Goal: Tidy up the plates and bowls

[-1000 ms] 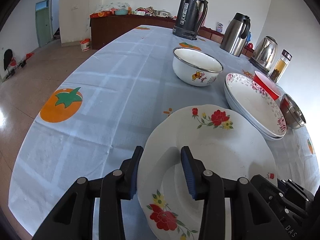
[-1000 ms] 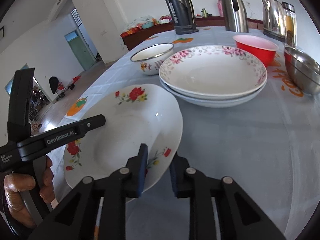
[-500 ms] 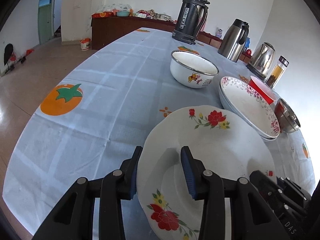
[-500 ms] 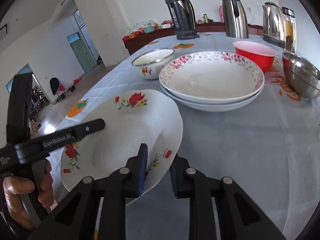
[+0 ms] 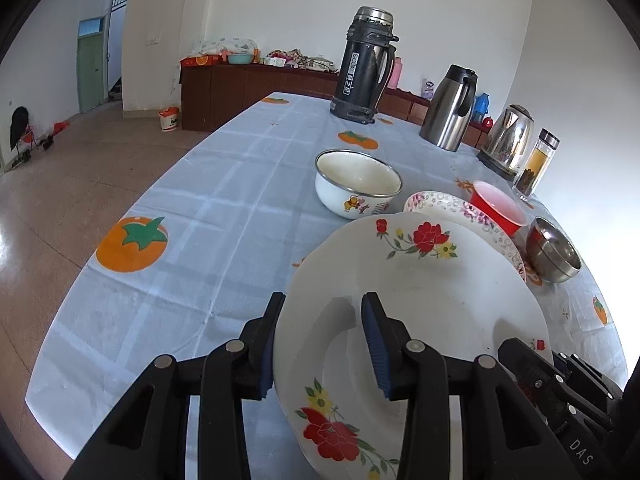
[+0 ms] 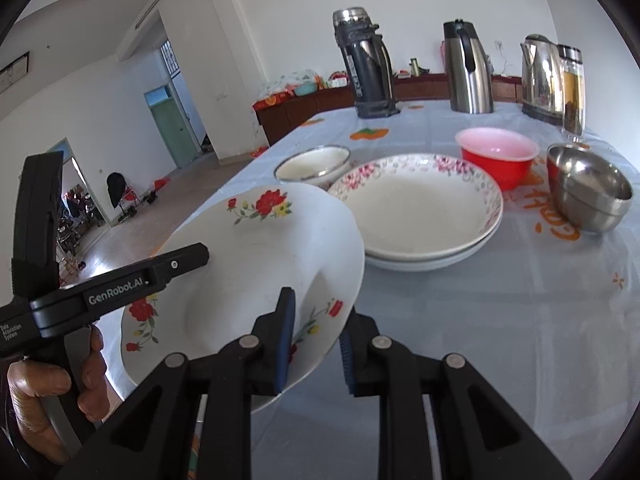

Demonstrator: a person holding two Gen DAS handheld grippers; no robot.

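Left wrist view, listed left to right. Tablecloth (image 5: 224, 216): pale blue check with orange fruit prints, spread ahead of and below the tool. Left gripper (image 5: 320, 340): jaws clamped over the near-left rim of the flowered plate (image 5: 420, 300), one pad under the rim, the other on the inner face; the plate is lifted and tilted, its far edge overlapping the dishes beyond. Enamel bowl (image 5: 358, 184): white, cartoon print, ahead of the fingers on the cloth. Black flask (image 5: 366, 66), steel jug (image 5: 452, 108), kettle (image 5: 508, 140) and glass bottle (image 5: 538, 164): far ahead, along the far-right table edge. Pink-rimmed plates (image 5: 460, 208), red bowl (image 5: 498, 208), steel bowl (image 5: 554, 250): ahead and right, partly behind the lifted plate. Right wrist view, left to right. Person's hand (image 6: 44, 392): lower left, around the other tool's handle. Right gripper (image 6: 316, 340): closed on the flowered plate's near-right rim, one pad inside, one outside. Stacked pink-rimmed plates: ahead and right of the fingers, resting on the cloth, two in the pile; red and steel bowls beyond them.
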